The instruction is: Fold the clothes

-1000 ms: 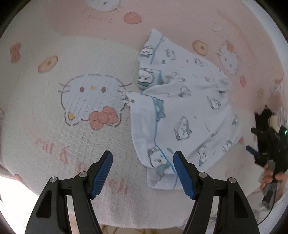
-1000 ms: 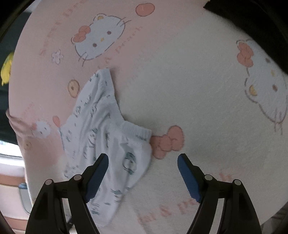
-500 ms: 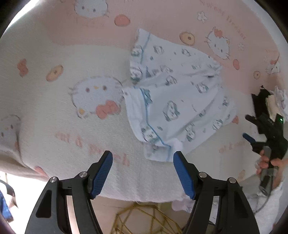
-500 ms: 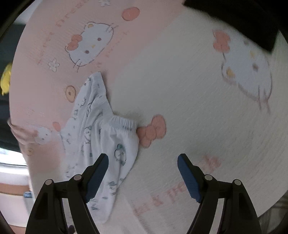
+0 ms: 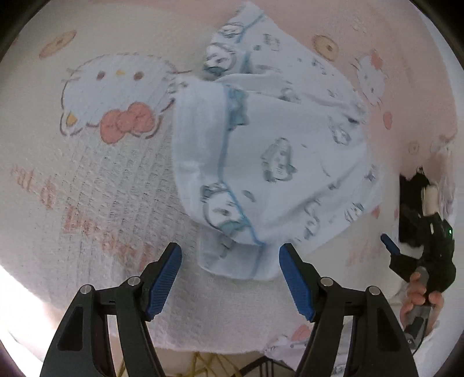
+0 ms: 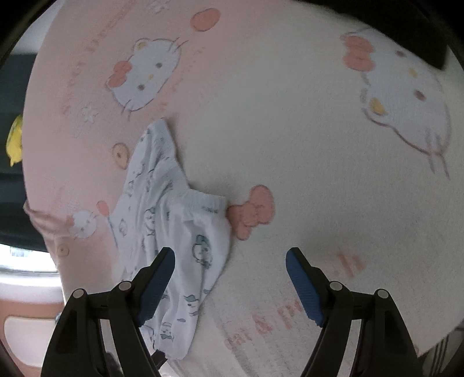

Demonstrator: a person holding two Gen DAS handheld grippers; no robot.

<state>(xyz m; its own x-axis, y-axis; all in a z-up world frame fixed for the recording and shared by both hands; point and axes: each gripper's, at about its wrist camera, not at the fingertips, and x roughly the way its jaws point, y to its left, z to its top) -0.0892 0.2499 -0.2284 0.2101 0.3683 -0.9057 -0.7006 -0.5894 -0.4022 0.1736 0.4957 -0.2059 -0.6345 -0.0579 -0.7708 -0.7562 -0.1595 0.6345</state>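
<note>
A small white garment [image 5: 269,150] printed with blue cartoon animals and edged in blue piping lies crumpled on a pink and cream cartoon-cat blanket [image 5: 95,185]. My left gripper [image 5: 230,278] hangs open just above the garment's near corner, with nothing between its blue pads. In the right wrist view the same garment [image 6: 174,229] shows its gathered elastic edge; my right gripper [image 6: 230,284] is open, its left finger [image 6: 153,284] over the cloth's lower part. In the left wrist view the right gripper [image 5: 417,255] appears at the far right, held by a hand [image 5: 420,298].
The blanket's near edge [image 5: 203,345] drops off, with a yellow wire frame [image 5: 203,365] below it. A yellow object [image 6: 14,139] sits beyond the blanket at the left. A dark item [image 6: 406,26] lies at the far right corner.
Both grippers pulled back from the blanket half a second ago and have moved in close again. The left one now hovers nearer the garment's corner. Both stayed open.
</note>
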